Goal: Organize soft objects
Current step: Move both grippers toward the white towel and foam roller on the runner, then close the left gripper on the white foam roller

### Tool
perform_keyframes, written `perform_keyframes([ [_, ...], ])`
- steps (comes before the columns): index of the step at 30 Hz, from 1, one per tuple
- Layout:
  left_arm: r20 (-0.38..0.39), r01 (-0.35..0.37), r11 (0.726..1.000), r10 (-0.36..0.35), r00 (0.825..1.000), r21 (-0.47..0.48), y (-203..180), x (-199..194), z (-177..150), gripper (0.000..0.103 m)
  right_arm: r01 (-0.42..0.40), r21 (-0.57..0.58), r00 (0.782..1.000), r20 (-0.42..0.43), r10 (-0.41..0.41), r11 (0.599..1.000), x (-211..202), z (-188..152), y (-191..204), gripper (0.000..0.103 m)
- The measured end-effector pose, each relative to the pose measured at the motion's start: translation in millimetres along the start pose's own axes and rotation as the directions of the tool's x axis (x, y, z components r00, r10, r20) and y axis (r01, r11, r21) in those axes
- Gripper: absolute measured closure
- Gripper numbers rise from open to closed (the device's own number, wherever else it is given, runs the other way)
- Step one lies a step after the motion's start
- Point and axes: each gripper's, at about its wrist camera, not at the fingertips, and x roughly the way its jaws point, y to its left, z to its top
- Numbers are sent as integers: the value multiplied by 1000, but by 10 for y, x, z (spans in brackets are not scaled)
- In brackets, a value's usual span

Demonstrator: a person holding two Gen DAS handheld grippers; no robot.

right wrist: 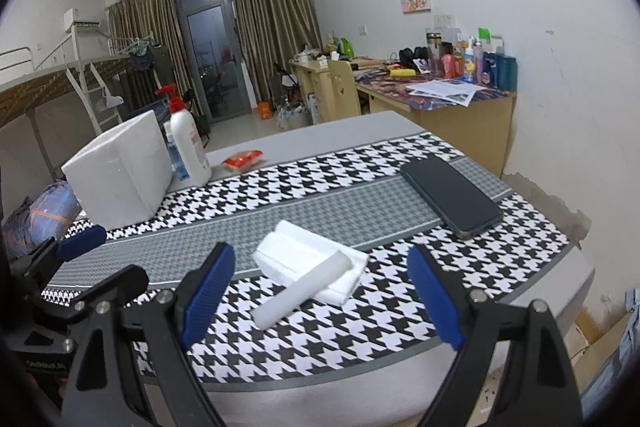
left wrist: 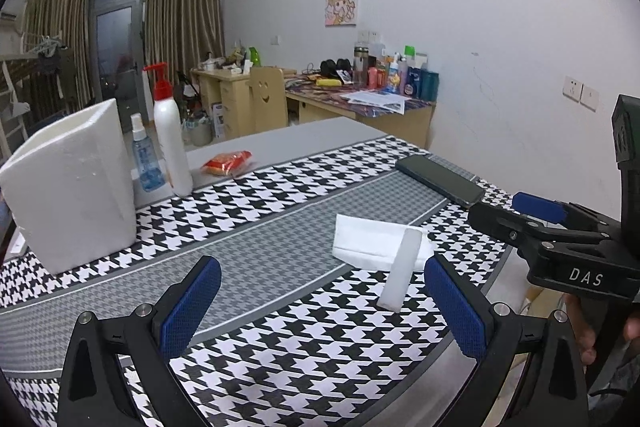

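A folded white soft pad [left wrist: 368,241] [right wrist: 296,251] lies on the houndstooth cloth [left wrist: 280,195] [right wrist: 360,311]. A white foam stick [left wrist: 402,269] [right wrist: 302,289] lies partly on top of it, one end on the cloth. My left gripper [left wrist: 322,301] is open and empty, hovering above the cloth to the left of the pad. My right gripper [right wrist: 320,293] is open and empty, with the stick and pad ahead between its fingers. The right gripper also shows at the right edge of the left wrist view [left wrist: 532,211], and the left gripper shows at the left of the right wrist view [right wrist: 82,239].
A white foam box [left wrist: 72,183] [right wrist: 120,173] stands at the left. A white pump bottle [left wrist: 170,135] [right wrist: 188,143], a small blue spray bottle [left wrist: 144,155] and a red snack packet [left wrist: 226,163] [right wrist: 243,159] stand behind. A black phone [left wrist: 440,179] [right wrist: 450,195] lies at the right.
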Motion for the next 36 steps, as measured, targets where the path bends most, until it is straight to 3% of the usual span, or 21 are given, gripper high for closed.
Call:
perform_keyframes([
  [25, -146, 42, 999, -37, 989, 27, -309, 574, -148, 2, 68, 29, 995, -74, -66, 997, 31, -161, -314, 12],
  [36, -201, 58, 997, -48, 978, 44, -454, 783, -141, 17, 81, 16, 994, -74, -80, 997, 4, -201, -366, 13],
])
